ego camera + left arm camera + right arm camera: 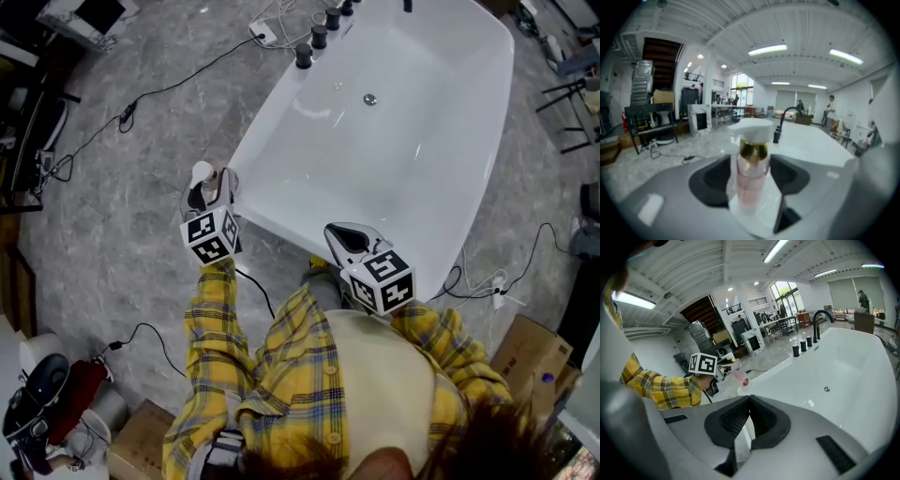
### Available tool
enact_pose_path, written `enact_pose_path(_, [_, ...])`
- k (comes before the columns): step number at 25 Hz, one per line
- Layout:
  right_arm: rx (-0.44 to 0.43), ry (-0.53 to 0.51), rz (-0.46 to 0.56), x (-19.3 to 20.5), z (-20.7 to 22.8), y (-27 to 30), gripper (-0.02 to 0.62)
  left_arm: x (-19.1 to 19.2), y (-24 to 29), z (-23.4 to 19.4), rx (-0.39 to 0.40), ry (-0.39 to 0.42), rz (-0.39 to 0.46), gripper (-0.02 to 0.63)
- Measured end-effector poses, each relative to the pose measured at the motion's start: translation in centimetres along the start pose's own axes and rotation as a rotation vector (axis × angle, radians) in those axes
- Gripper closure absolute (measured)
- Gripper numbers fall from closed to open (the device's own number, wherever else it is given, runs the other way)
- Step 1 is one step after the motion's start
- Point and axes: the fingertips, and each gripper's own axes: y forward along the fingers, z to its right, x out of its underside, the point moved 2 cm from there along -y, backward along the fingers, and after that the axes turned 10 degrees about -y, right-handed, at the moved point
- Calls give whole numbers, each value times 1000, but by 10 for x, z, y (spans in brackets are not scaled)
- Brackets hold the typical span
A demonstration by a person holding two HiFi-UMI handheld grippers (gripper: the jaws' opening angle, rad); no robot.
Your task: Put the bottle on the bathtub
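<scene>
Looking along your left hand-held gripper (212,187), you have the bottle (752,180) upright between its jaws. They stand wide, and the pads seem to sit just off its sides rather than pressing, so I read that gripper as open around the bottle. White surface shows under the base. In the head view that puts the bottle at the bathtub's (272,111) 8 o'clock corner, seemingly on the rim, with the taps (319,36) well away towards 12 o'clock.

Your right hand-held gripper (750,404) is closed on nothing, hovering at about 4 o'clock from the bottle over the near rim.

Expect the bottle to be light and stiff, with a smooth pink body that could slip against the pads. It is tall and narrow under a broad white pump head, so it probably tips easily on glossy enamel. If you must regrip, take the body below the gold collar, never the pump head.
</scene>
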Motion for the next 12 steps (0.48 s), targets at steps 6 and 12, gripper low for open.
enact_pose_path(6, [-17,-16,-4,6,-1,-7,581,6,-18,2,-27,-25,2,353])
enact_pose_path(12, [-29,-32,13,2,-3,-13,581,12,-42,6,-29,-46,-5,353])
